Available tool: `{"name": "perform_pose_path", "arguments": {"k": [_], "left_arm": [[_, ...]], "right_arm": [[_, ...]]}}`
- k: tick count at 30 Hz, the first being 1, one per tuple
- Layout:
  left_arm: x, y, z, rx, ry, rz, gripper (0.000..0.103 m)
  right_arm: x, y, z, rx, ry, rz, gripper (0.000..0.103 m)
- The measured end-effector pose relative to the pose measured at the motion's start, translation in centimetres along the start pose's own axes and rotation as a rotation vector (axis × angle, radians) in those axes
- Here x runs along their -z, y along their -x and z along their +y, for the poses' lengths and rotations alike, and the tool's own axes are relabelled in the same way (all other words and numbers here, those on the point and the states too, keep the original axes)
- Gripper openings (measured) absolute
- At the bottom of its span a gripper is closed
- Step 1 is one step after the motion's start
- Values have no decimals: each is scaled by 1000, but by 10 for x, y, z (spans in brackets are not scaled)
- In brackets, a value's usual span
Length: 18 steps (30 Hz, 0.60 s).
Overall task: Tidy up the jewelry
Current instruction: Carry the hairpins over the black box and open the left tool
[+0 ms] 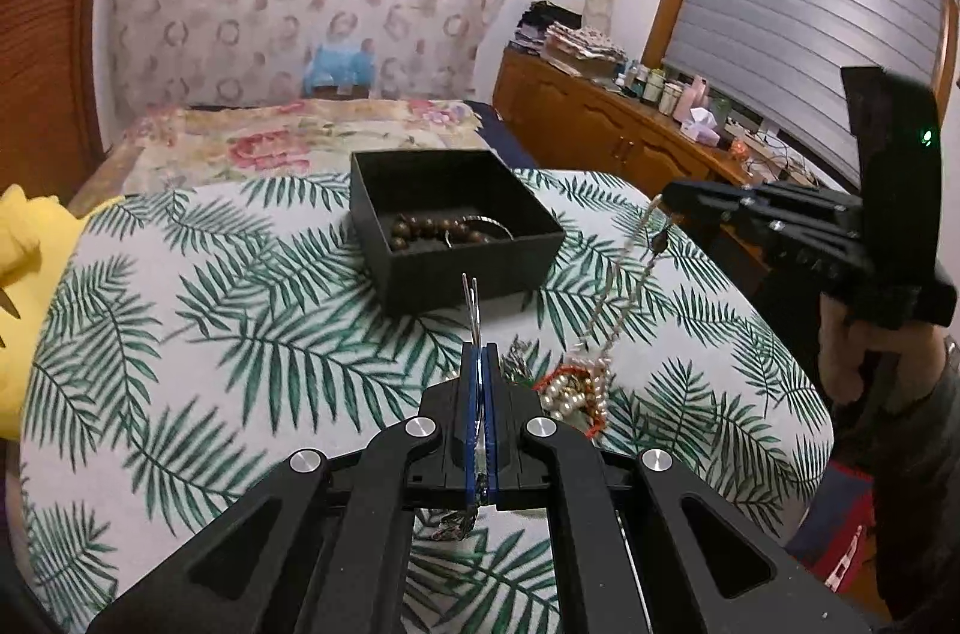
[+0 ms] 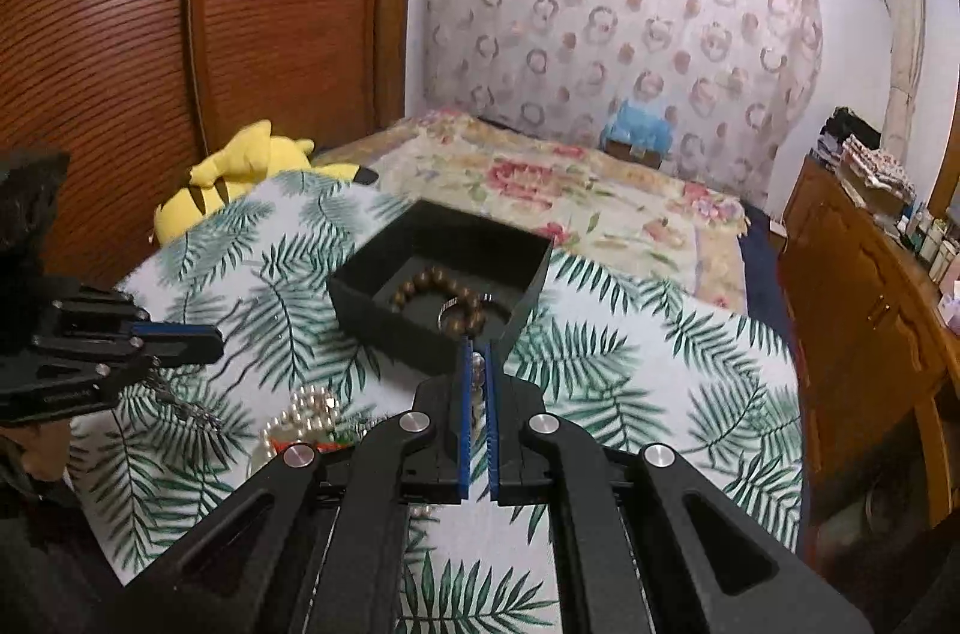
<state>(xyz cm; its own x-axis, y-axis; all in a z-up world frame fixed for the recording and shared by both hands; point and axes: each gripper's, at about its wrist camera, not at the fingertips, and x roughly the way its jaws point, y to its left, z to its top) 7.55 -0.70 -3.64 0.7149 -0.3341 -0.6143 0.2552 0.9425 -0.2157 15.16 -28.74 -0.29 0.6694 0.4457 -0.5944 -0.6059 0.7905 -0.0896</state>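
A black open box (image 1: 468, 268) (image 2: 390, 328) on the leaf-print cloth holds a brown bead bracelet (image 1: 420, 232) (image 2: 432, 283) and a silver ring (image 2: 450, 310). My left gripper (image 1: 480, 349) (image 2: 213, 337) is shut on a thin silver chain piece (image 1: 470, 310), which pokes out ahead of the tips and dangles below (image 2: 180, 400). My right gripper (image 2: 478, 349) (image 1: 666, 202) is shut on a pale bead strand (image 1: 624, 286) that hangs down to a tangled pile of pearls and other jewelry (image 1: 570, 388) (image 2: 306, 415). Both grippers hover just in front of the box.
A yellow plush toy (image 2: 240, 178) lies at the cloth's left edge. A floral bed cover (image 2: 570, 190) lies behind the box. A wooden dresser (image 2: 858, 310) with bottles stands at the right. A person's hand (image 1: 846, 352) grips the right tool.
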Motion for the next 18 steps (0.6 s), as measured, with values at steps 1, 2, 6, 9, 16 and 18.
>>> {"name": "perform_pose_path", "arguments": {"k": [1, 2, 6, 9, 16, 18], "left_arm": [[-3, 1, 1, 0, -1, -5, 1], [-5, 2, 2, 0, -2, -10, 1], [-14, 8, 2, -14, -13, -34, 1], [-22, 11, 3, -22, -22, -47, 1], [-40, 12, 7, -33, -27, -68, 1], [-44, 11, 8, -38, -30, -73, 1]], "right_arm": [[-4, 3, 0, 2, 1, -8, 5], [-10, 7, -1, 4, 3, -19, 5], [-29, 22, -3, 15, 8, -63, 5], [-42, 31, -3, 24, 14, -92, 5], [-81, 43, -9, 53, 25, -144, 5], [-90, 44, -12, 56, 20, -156, 5]]}}
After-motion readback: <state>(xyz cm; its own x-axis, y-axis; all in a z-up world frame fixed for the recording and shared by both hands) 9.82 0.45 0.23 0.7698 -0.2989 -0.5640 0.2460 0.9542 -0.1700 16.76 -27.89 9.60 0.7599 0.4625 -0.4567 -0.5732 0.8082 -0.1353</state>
